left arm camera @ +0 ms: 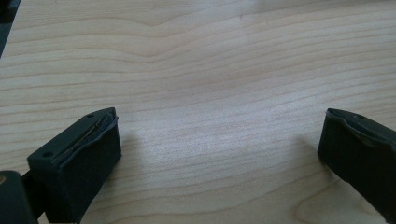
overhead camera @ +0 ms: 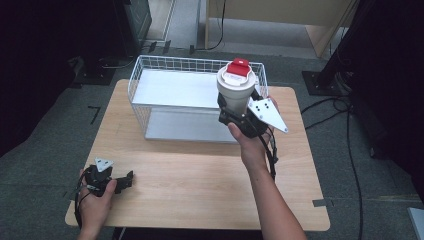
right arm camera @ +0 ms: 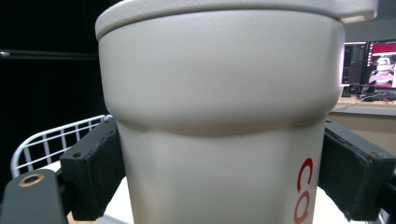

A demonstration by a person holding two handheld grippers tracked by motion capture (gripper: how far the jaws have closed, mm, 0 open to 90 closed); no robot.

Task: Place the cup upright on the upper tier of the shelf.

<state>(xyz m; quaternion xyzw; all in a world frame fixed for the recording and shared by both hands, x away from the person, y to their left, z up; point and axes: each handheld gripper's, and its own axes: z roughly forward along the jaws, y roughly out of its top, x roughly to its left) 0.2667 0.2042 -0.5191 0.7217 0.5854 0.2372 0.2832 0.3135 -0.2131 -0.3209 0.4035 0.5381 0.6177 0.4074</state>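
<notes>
Clamping a cream cup [overhead camera: 236, 92] between its two black jaws, the right tool [overhead camera: 240, 112] holds it upright in the air above the front right part of a white wire basket [overhead camera: 142, 82]. In the right gripper view the jaws press on the cup's narrower lower body from either side, just under the wider upper band, and red lettering [right arm camera: 304, 189] runs down the cup's right flank. From above, the cup carries a white lid with a red flip tab [overhead camera: 238, 68] on top. A grey three-cornered plate [overhead camera: 267, 113] sits on the right tool, and the right hand [overhead camera: 252, 142] grips it from below, the forearm reaching up from the bottom edge with a black cable trailing along the wrist. The basket stands on the far half of the wooden counter [overhead camera: 200, 185], with a pale grey floor panel inside it. The left tool [overhead camera: 122, 181] rests low at the counter's near left corner, held by the left hand [overhead camera: 95, 197]; in the left gripper view [left arm camera: 219, 140] its jaws stand wide apart with bare wood grain between them and nothing in their grip. Dark floor surrounds the counter, and lit monitors [right arm camera: 369, 67] show far off to the right in the right gripper view.
</notes>
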